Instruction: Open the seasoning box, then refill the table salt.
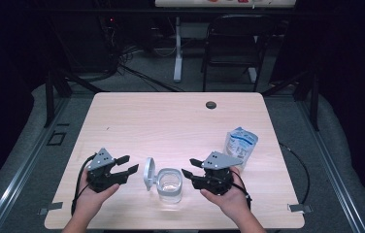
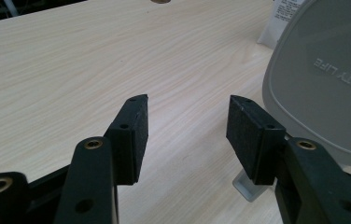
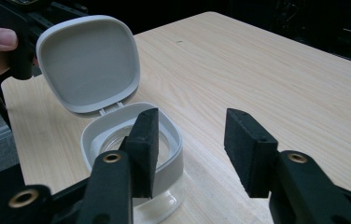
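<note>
A clear container [image 1: 170, 186] with a grey rim stands near the table's front edge, its grey hinged lid [image 1: 149, 173] swung open and upright on its left side. My left gripper [image 1: 128, 163] is open just left of the lid, touching nothing; in the left gripper view the lid [image 2: 323, 79] rises right of the open jaws [image 2: 188, 107]. My right gripper [image 1: 189, 167] is open just right of the container, nothing between its pads. In the right gripper view the container's rim [image 3: 94, 135] lies behind the left jaw, with the lid [image 3: 87, 60] standing beyond.
A white and blue pouch [image 1: 240, 145] stands at the right of the wooden table [image 1: 171, 121], behind my right hand. A round cable hole [image 1: 211, 105] sits near the far edge. A dark chair [image 1: 234, 43] and a desk leg stand beyond the table.
</note>
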A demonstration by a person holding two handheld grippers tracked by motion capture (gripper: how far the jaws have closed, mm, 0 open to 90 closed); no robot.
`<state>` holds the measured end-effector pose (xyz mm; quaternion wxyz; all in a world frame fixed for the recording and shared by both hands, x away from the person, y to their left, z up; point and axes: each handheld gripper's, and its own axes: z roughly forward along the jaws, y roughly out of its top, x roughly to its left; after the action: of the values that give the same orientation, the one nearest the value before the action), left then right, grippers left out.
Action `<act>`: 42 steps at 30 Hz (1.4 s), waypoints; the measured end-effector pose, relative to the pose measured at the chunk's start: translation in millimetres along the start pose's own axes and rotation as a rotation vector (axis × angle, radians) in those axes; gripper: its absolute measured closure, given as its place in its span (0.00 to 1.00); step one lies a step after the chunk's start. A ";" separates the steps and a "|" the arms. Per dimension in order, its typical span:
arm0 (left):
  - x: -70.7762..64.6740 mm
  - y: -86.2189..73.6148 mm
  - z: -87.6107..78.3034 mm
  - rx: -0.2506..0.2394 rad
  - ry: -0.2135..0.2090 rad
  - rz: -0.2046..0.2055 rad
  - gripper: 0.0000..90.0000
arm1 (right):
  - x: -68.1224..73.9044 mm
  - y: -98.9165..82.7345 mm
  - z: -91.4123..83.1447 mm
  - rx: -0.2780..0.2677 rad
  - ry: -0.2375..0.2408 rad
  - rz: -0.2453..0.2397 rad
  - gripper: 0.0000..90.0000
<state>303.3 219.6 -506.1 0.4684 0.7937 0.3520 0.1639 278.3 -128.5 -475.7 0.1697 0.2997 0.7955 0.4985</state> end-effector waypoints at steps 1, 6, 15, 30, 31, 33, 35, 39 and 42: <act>0.5 0.6 -0.7 0.007 -0.003 0.003 0.55 | -0.3 -0.6 -0.7 -0.003 -0.005 0.005 0.57; 2.0 1.2 1.3 -0.003 -0.001 -0.004 0.55 | -4.6 -5.5 -7.5 -0.013 -0.026 0.005 0.54; 2.5 -0.5 2.6 0.016 0.006 -0.001 0.55 | -17.8 -18.7 -19.8 -0.025 -0.089 0.016 0.52; 3.0 -1.6 2.8 0.020 0.009 -0.006 0.55 | -50.5 -38.2 -50.5 -0.021 -0.204 0.112 0.57; 3.3 -1.5 2.6 0.020 0.010 -0.005 0.55 | -52.0 -38.8 -51.3 -0.023 -0.210 0.115 0.58; 3.7 -1.3 1.9 0.021 0.012 -0.005 0.55 | -55.9 -39.4 -53.6 -0.021 -0.223 0.116 0.58; 4.0 -1.6 2.2 0.012 0.014 -0.006 0.55 | -59.2 -38.9 -56.0 -0.020 -0.235 0.124 0.58; 3.8 -2.0 2.7 0.017 0.013 -0.007 0.55 | -66.2 -35.4 -64.1 -0.027 -0.258 0.137 0.64; 3.7 -1.7 2.5 0.025 0.012 -0.003 0.55 | -71.1 -30.2 -70.8 -0.030 -0.279 0.136 0.65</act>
<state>306.7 221.2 -509.1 0.4568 0.7978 0.3580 0.1635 282.9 -233.2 -473.3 0.2486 0.4167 0.7346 0.4742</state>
